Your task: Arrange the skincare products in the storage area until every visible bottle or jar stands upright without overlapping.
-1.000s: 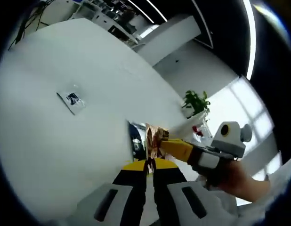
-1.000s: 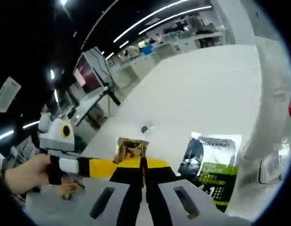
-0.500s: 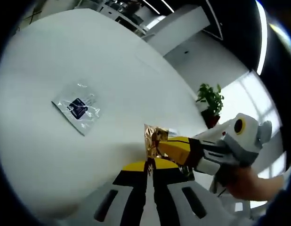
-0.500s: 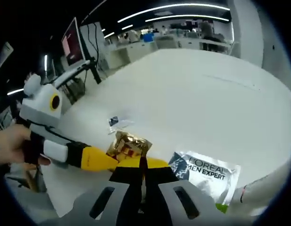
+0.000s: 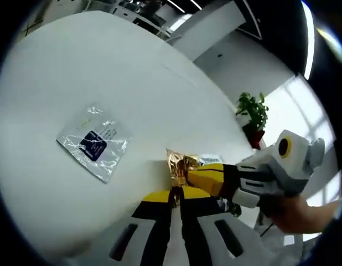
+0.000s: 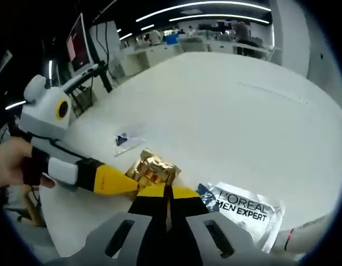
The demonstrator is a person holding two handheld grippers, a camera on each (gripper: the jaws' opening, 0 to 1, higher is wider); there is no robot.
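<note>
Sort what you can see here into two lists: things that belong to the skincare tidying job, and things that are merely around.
Part of the job:
- crinkled gold foil sachet, pinched by both grippers
- silver L'Oreal Men Expert sachet
- clear plastic sachet with a dark blue label
- left gripper
- right gripper

Merely around:
- white round table
- green potted plant
- desk monitor

"L'OREAL MEN EXPERT" printed on silver sachet (image 6: 244, 206) lying on tabletop (image 6: 243, 127). Print on clear sachet (image 5: 93, 148) too small to read.

Bright ceiling strips — tabletop (image 5: 104, 66) glare, fisheye-warped edges.
</note>
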